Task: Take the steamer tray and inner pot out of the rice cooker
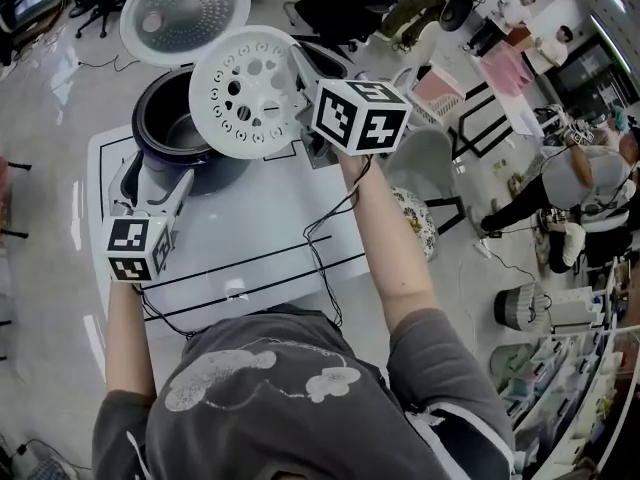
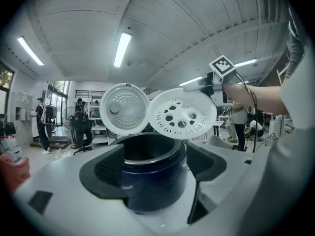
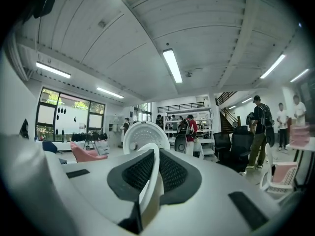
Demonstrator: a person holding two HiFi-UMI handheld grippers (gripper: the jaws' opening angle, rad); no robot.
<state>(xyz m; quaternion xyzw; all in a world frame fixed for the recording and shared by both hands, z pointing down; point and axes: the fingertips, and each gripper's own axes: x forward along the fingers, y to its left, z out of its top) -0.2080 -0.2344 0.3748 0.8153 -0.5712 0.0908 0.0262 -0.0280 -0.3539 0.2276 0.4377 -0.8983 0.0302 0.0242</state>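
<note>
The white perforated steamer tray (image 1: 245, 93) (image 2: 183, 113) hangs tilted in the air above and to the right of the rice cooker (image 1: 165, 158). My right gripper (image 1: 302, 70) (image 3: 147, 177) is shut on its rim, which shows as a thin white edge (image 3: 150, 173) between the pads. The dark blue cooker stands open, with the inner pot (image 1: 185, 128) (image 2: 147, 154) still seated in it. My left gripper (image 1: 150, 180) (image 2: 152, 171) is open at the cooker's near left side. Its jaws stand either side of the cooker body without pressing on it.
The cooker's round lid (image 1: 185, 13) (image 2: 124, 108) (image 3: 145, 135) stands open behind the pot. The cooker rests on a white table (image 1: 260, 238) marked with black lines. To the right of the table are a grey chair (image 1: 440, 163), a patterned stool (image 1: 415, 218) and several people farther off.
</note>
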